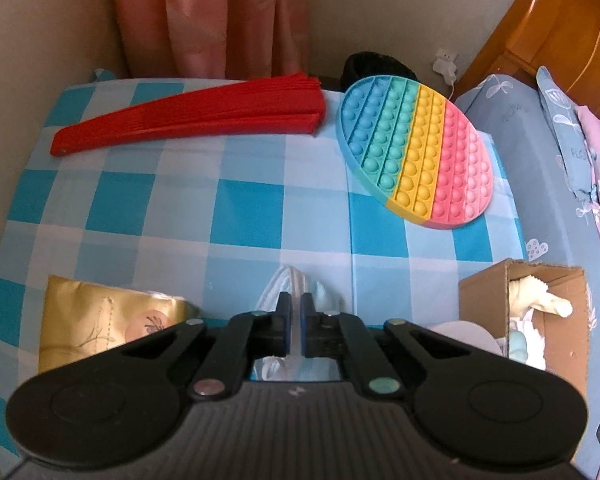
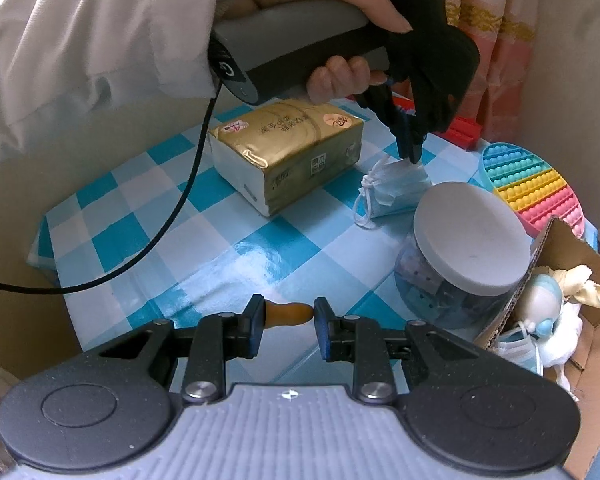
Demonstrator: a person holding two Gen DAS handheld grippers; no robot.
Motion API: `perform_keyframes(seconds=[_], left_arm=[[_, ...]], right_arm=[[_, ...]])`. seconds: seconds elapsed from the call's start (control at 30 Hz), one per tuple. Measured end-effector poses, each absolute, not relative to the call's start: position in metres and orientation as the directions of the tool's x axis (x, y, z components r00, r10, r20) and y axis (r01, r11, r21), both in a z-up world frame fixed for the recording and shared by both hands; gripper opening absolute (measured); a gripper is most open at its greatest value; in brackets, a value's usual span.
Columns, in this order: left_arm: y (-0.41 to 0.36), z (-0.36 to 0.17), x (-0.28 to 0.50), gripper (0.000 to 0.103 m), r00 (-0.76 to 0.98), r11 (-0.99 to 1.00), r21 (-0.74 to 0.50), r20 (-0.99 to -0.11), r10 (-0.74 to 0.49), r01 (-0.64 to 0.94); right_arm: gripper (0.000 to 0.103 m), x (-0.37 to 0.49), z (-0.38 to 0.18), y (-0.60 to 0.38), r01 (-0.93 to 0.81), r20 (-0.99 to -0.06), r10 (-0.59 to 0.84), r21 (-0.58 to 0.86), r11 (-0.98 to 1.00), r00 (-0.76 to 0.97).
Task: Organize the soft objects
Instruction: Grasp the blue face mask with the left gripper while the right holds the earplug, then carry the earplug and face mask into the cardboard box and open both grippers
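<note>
Left tool [image 2: 410, 152] pinches face mask [image 2: 392, 188] on checkered tablecloth [image 2: 236, 240]; right tool [image 2: 288, 312] holds amber piece [image 2: 290, 313].

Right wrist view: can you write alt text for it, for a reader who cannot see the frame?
The left gripper, held in a hand, pinches a blue face mask on a blue-checked table. The right gripper clamps a small amber piece. Nearby sit a tissue pack, a lidded jar and a cardboard box.

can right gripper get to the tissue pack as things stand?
Probably not yet. The right gripper is already shut on a small amber piece. The path looks free: bare checkered tablecloth lies between it and the tissue pack; the jar sits off to the side.
</note>
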State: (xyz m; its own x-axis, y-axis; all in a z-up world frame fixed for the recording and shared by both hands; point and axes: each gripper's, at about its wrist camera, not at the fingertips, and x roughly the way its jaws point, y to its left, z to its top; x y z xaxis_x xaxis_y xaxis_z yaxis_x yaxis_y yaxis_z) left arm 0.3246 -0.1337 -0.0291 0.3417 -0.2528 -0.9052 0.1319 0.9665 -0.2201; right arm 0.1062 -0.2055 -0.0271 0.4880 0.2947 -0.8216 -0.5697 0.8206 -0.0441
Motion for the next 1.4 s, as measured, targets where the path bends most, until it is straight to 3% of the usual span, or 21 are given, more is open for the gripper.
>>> perform_keyframes(seconds=[0.13, 0.3, 0.47, 0.67, 0.77, 0.9, 1.4], left_arm=[[-0.133, -0.038, 0.324, 0.011, 0.321, 0.971, -0.212, -0.917, -0.236, 0.11], [-0.132, -0.046, 0.324, 0.034, 0.306, 0.971, -0.221, -0.922, -0.239, 0.09], [-0.135, -0.056, 0.326, 0.036, 0.295, 0.975, -0.205, -0.93, -0.221, 0.086], [-0.139, -0.061, 0.326, 0.035, 0.3, 0.976, -0.194, -0.929, -0.216, 0.102], [-0.141, -0.062, 0.325, 0.021, 0.303, 0.974, -0.198, -0.926, -0.224, 0.115], [-0.141, -0.067, 0.322, 0.015, 0.308, 0.973, -0.197, -0.924, -0.226, 0.121], [-0.136, -0.017, 0.297, 0.012, 0.361, 0.962, -0.17, -0.901, -0.239, 0.213]], right_arm=[[0.031, 0.104, -0.026, -0.204, -0.572, -0.82, 0.299, -0.042, 0.819, 0.488], [0.031, 0.103, -0.025, -0.204, -0.575, -0.819, 0.301, -0.042, 0.817, 0.488], [0.031, 0.105, -0.026, -0.203, -0.574, -0.819, 0.305, -0.036, 0.818, 0.486], [0.031, 0.107, -0.028, -0.202, -0.578, -0.822, 0.308, -0.032, 0.815, 0.48], [0.031, 0.108, -0.028, -0.202, -0.574, -0.822, 0.305, -0.033, 0.818, 0.481], [0.031, 0.107, -0.028, -0.203, -0.57, -0.822, 0.302, -0.034, 0.821, 0.484], [0.031, 0.102, -0.005, -0.222, -0.524, -0.79, 0.291, -0.045, 0.85, 0.54]])
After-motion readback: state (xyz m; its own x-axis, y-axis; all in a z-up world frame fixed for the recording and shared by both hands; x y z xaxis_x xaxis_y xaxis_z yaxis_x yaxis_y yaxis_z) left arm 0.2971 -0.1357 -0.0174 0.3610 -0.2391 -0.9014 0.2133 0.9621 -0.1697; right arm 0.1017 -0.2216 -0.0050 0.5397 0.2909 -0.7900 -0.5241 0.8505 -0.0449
